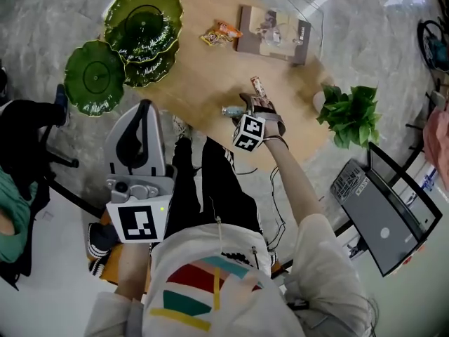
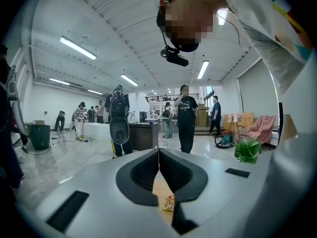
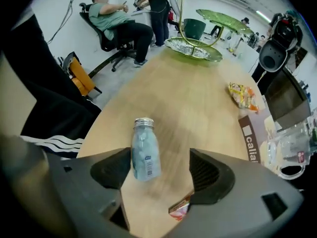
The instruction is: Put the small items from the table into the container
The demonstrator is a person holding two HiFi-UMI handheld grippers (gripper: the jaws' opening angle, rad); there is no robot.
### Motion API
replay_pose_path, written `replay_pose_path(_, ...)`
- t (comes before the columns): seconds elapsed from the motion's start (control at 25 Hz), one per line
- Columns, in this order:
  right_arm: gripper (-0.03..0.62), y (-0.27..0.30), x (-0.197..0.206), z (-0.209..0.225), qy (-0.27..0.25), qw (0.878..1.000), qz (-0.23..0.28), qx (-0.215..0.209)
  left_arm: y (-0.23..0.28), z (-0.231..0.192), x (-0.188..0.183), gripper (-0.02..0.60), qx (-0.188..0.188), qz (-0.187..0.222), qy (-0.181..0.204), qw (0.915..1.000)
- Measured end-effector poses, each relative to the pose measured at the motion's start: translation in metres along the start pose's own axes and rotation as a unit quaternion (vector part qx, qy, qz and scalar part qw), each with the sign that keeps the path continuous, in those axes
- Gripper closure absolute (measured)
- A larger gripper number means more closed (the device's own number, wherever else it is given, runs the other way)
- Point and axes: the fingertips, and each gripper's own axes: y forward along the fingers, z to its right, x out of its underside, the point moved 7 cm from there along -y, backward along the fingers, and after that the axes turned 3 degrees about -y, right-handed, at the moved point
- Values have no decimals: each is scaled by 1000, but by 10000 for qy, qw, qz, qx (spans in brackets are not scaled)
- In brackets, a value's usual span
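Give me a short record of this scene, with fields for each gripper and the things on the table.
left gripper: shut, empty, held off the table
right gripper: open, low over the table
small bottle: lying on its side between the right gripper's open jaws, not clamped
other items: snack packet, wrapped bar
clear box: far side of table
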Motion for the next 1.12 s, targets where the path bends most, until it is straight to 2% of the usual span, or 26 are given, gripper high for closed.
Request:
replay_pose_path(0.04, 246, 4, -2, -2, 9, 9999, -103, -90, -1, -1, 1, 572, -36, -13, -4, 10000)
replay_pose_path(0.08, 402, 7, -4, -4, 15, 9995, -215, -216, -2, -2, 2, 572, -74, -18, -7, 10000)
replay_pose_path(0.16, 407, 8, -7, -5, 47, 9986, -389, -369, -6, -5, 0, 572, -137, 12, -8, 9999)
replay_pose_path(0.24, 407, 4, -10, -2, 165, 9984, -426, -319, -11, -7, -6, 572, -166, 83, -3, 9998)
replay_pose_path(0.4, 407, -22, -19, 5, 594, 9978, -278, 30, -30, -14, -25, 572, -204, 252, 106, 9994)
replay_pose_path(0.48, 407, -43, -27, 8, 879, 9956, -126, 287, -44, -20, -38, 572, -274, 343, 6, 9990)
replay_pose_path(0.56, 407, -74, -40, 15, 1343, 9888, 175, 622, -61, -27, -50, 572, -351, 451, -239, 9981)
replay_pose_path(0.64, 407, -112, -58, 26, 1981, 9726, 661, 1019, -78, -33, -60, 572, -463, 499, -324, 9972)
replay_pose_path(0.72, 407, -158, -79, 39, 2678, 9434, 1293, 1469, -92, -41, -71, 572, -712, 627, -319, 9950)
replay_pose_path(0.76, 407, -184, -89, 46, 3049, 9216, 1706, 1690, -97, -45, -78, 572, -842, 749, -383, 9929)
replay_pose_path(0.8, 407, -212, -100, 53, 3446, 8921, 2238, 1879, -101, -50, -85, 572, -934, 902, -504, 9903)
replay_pose_path(0.84, 407, -244, -112, 59, 3851, 8527, 2902, 2011, -103, -56, -92, 572, -971, 1064, -655, 9874)
replay_pose_path(0.92, 407, -313, -139, 62, 4480, 7566, 4292, 2064, -107, -64, -107, 572, -941, 1293, -813, 9838)
replay_pose_path(0.96, 407, -345, -152, 59, 4598, 7185, 4793, 2064, -111, -67, -115, 572, -937, 1334, -748, 9838)
replay_pose_path(1.0, 407, -373, -163, 54, 4581, 6947, 5131, 2105, -116, -68, -123, 572, -961, 1344, -641, 9842)
replay_pose_path(1.04, 407, -396, -172, 49, 4475, 6823, 5358, 2170, -121, -69, -129, 572, -995, 1352, -561, 9842)
replay_pose_path(1.12, 407, -429, -187, 44, 4207, 6706, 5684, 2241, -129, -71, -138, 572, -1027, 1437, -558, 9827)
